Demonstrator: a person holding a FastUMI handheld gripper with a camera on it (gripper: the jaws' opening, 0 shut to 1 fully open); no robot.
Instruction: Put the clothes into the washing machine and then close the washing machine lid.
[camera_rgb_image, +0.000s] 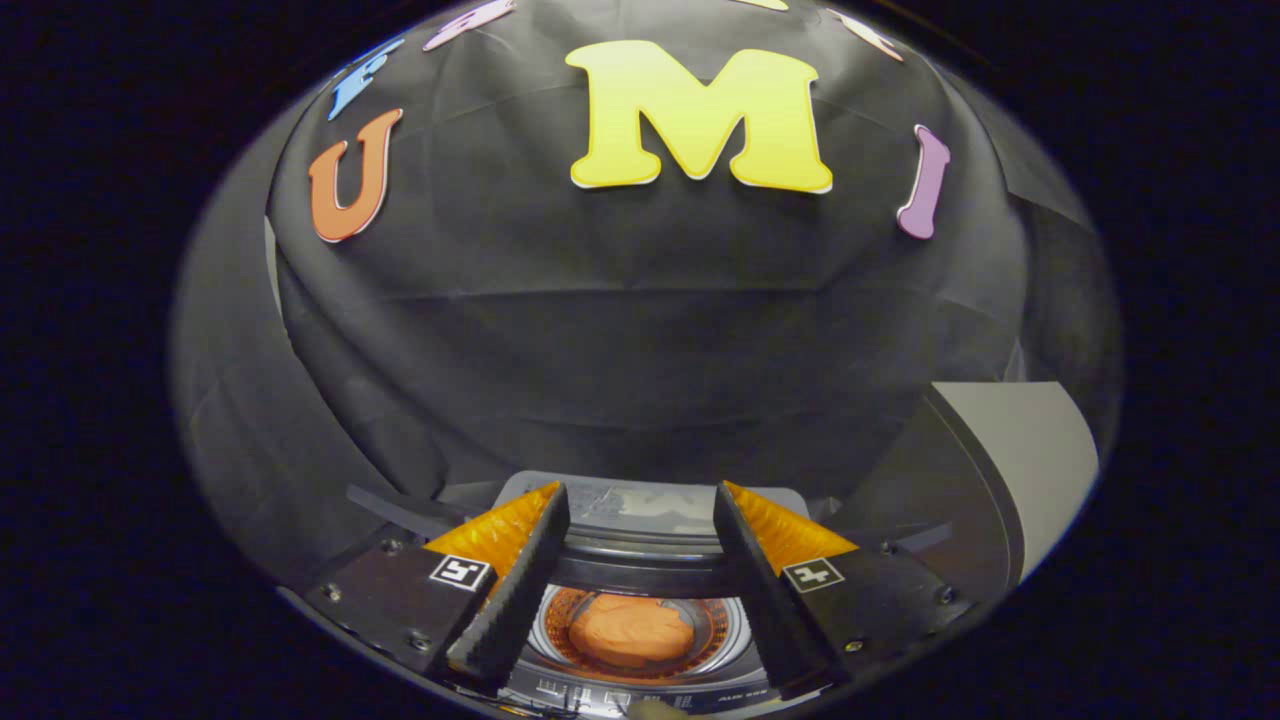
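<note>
I'm holding the tongs released and empty above the washing machine, with orange clothes lying in its drum.

The washing machine carries everything here. Its round drum stands open, framed between the spread, empty fingers of the gripper. An orange garment lies bunched on the drum's bottom. The raised lid stands beyond the opening.

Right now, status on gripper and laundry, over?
Gripper open, empty, above washer. Orange cloth inside round steel drum. Lid up. Nothing between fingers.
</note>
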